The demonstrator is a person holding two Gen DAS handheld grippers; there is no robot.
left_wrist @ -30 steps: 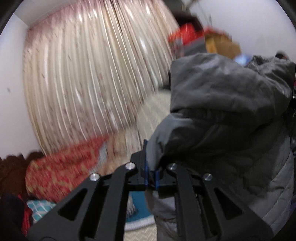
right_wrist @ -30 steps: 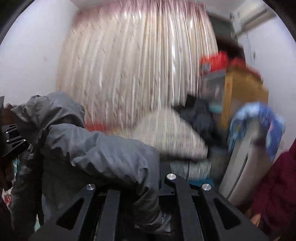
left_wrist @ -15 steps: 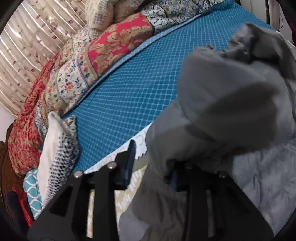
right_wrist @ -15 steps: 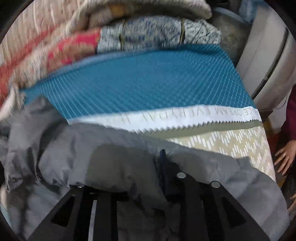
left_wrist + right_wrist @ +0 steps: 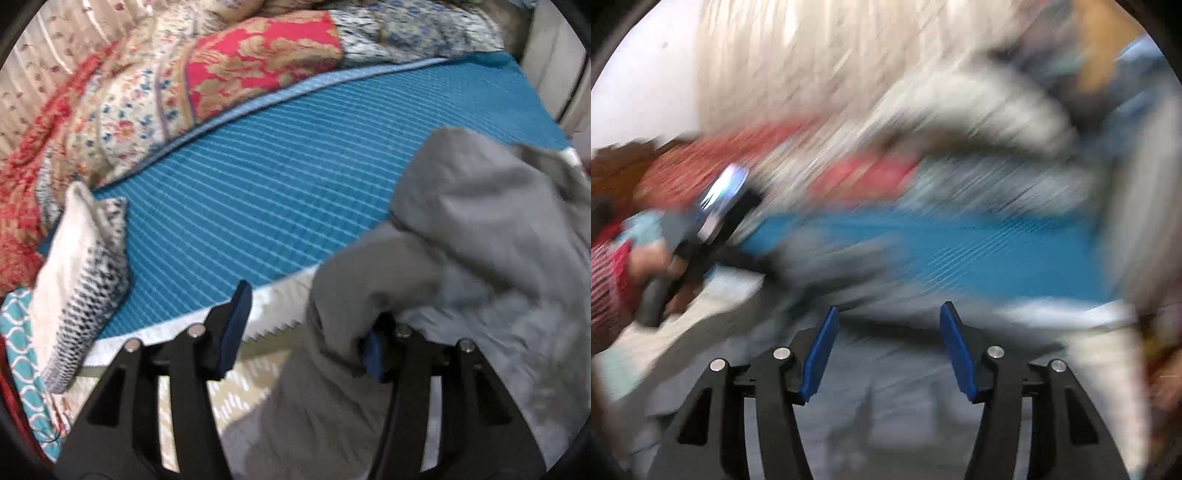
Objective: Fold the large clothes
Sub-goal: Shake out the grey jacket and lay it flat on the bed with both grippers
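Observation:
A large grey jacket (image 5: 480,229) lies bunched at the near right of the bed, draped over my left gripper's right finger. My left gripper (image 5: 303,325) is open, its blue pads wide apart, the left one bare over the bed's edge. My right gripper (image 5: 888,343) is open and empty, blue pads apart, above grey jacket fabric (image 5: 886,406). The right wrist view is heavily blurred. In it, at the left, a hand holds the other gripper's handle (image 5: 683,258).
The bed has a blue quilted cover (image 5: 295,177). Patterned red and floral quilts (image 5: 184,81) are piled along its far side. A white and black patterned cushion (image 5: 77,269) lies at the left. A white cabinet (image 5: 554,66) stands at the far right.
Both grippers brought the jacket down from the air onto the bed and opened. The right gripper let go and is swinging, its view blurred. The left gripper's jaws widened.

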